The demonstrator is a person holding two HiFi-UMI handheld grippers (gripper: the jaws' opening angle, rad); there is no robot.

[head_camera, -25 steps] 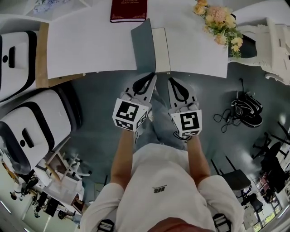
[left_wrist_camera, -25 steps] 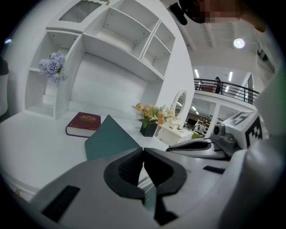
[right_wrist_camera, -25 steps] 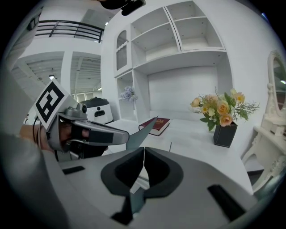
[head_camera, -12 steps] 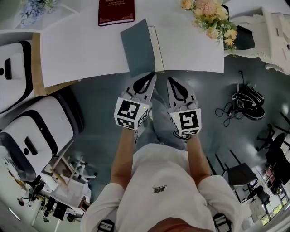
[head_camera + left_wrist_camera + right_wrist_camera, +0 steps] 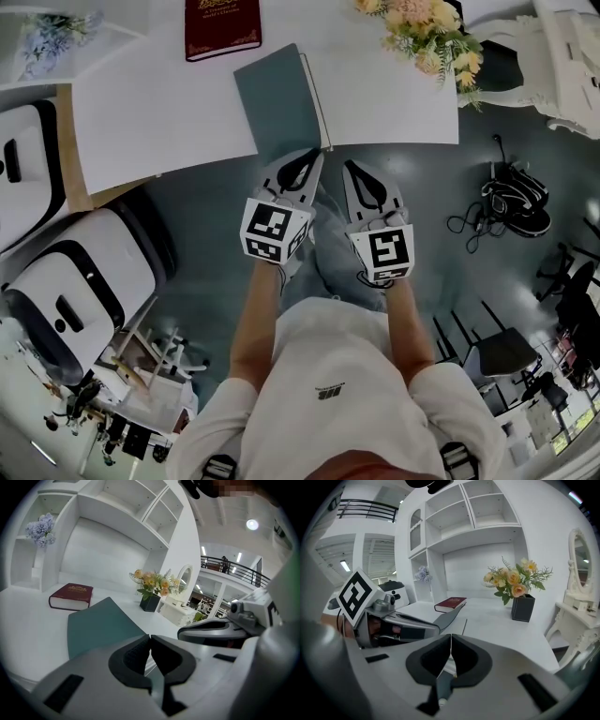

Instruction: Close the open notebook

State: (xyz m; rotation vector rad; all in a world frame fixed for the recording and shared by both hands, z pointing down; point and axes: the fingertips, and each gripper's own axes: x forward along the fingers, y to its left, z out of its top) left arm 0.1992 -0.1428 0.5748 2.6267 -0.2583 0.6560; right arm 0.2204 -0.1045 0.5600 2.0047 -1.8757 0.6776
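**Open notebook on the worktop, both tongs shut and empty**

We see a white worktop (image 5: 159, 112) filling the far part of the head view. On it, at the near edge, lies the notebook (image 5: 281, 103), open. Its teal cover (image 5: 101, 625) sits left of the spine and looks lifted off the surface rather than flat; a white page lies right of the spine.

The left tongs (image 5: 307, 157) hover just off the notebook's near edge, tips toward the cover's near corner. In the left gripper view we see their two jaws pressed together with nothing between them. The right tongs (image 5: 354, 169) hang just beside them, near the notebook's right half and also short of it; their jaws meet tip to tip and hold nothing. We cannot tell whether either pair touches the notebook.

A bunch of peach and yellow flowers (image 5: 422, 33) in a dark pot stands well to the right of the notebook, farther back. A red book (image 5: 223, 26) lies closed beyond the notebook's far left corner, apart from it.
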